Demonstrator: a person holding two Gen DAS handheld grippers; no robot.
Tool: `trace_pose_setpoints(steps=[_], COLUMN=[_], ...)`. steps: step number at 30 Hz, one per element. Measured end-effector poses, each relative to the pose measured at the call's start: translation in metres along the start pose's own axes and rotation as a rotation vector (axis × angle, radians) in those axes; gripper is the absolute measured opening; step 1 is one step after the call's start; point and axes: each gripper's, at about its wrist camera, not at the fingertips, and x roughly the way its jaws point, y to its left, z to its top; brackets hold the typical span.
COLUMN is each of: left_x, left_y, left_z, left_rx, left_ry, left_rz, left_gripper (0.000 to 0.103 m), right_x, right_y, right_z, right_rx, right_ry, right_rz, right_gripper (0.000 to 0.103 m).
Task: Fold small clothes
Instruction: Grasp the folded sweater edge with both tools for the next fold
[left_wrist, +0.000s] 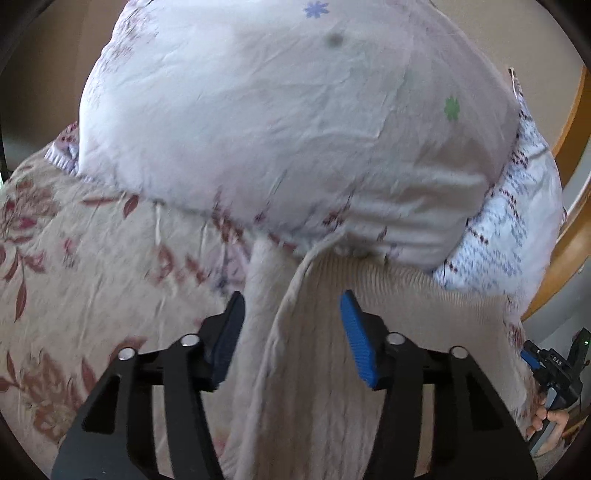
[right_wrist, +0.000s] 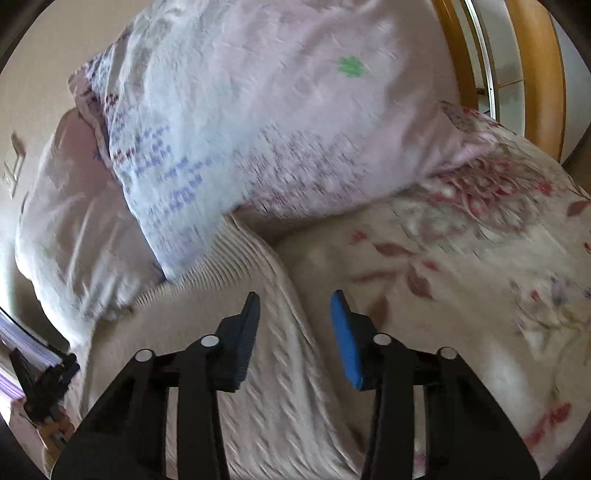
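Beige knit sweater (left_wrist: 325, 369) lies spread on the bed, its ribbed hem (right_wrist: 207, 262) at the far end, tucked just under the near edge of the pillows. In the left wrist view a long strip of it, likely a sleeve (left_wrist: 258, 295), runs from near to far along the left side; a raised fold edge sits beside it. In the right wrist view the sweater's right edge (right_wrist: 291, 295) curves from the hem toward the near side.

Handling, as a judgement: soft, limp, light; a cable-type knit, so fairly thick and grippy rather than slick. It will sag and stretch if lifted by one point. Not fragile, though the loose knit could snag. Best holds look like the thick ribbed hem or a doubled side edge, pinched through both layers, one claw at each side.

Left gripper (left_wrist: 293, 332): blue pads spread apart, sweater cloth between and beneath them, nothing pinched. Whether the pads touch the cloth, cannot tell; view is blurred.

Right gripper (right_wrist: 293, 334): also spread, straddling the sweater's right edge, holding nothing. It shows small at the right edge of the left wrist view, in a hand (left_wrist: 550, 421).

Around: flowered bedspread (left_wrist: 74, 258) under the sweater; two pale printed pillows (left_wrist: 277, 129) stacked at the far end, one overlapping the other; wooden bed frame (right_wrist: 535, 74) far right.
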Motion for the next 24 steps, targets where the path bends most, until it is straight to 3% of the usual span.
trace_pose_setpoints(steps=[7, 10, 12, 15, 24], left_x=[0.005, 0.005, 0.004, -0.001, -0.024], left_y=[0.014, 0.010, 0.008, 0.009, 0.014], left_z=[-0.028, -0.036, -0.038, -0.040, -0.041], left_rx=[-0.020, 0.009, 0.027, 0.029, 0.024], left_ry=[0.081, 0.077, 0.072, 0.067, 0.045], left_rz=[-0.017, -0.007, -0.004, -0.018, -0.068], left_gripper=[0.037, 0.032, 0.020, 0.013, 0.008], right_x=[0.002, 0.004, 0.004, -0.004, -0.043], right_y=[0.000, 0.005, 0.008, 0.009, 0.013], right_z=[-0.027, -0.033, -0.036, -0.037, -0.044], right_rx=[-0.087, -0.147, -0.166, -0.154, -0.124], right_ry=[0.062, 0.071, 0.064, 0.039, -0.033], right_rz=[-0.051, -0.091, -0.102, -0.087, -0.029], right_gripper=[0.036, 0.025, 0.016, 0.013, 0.008])
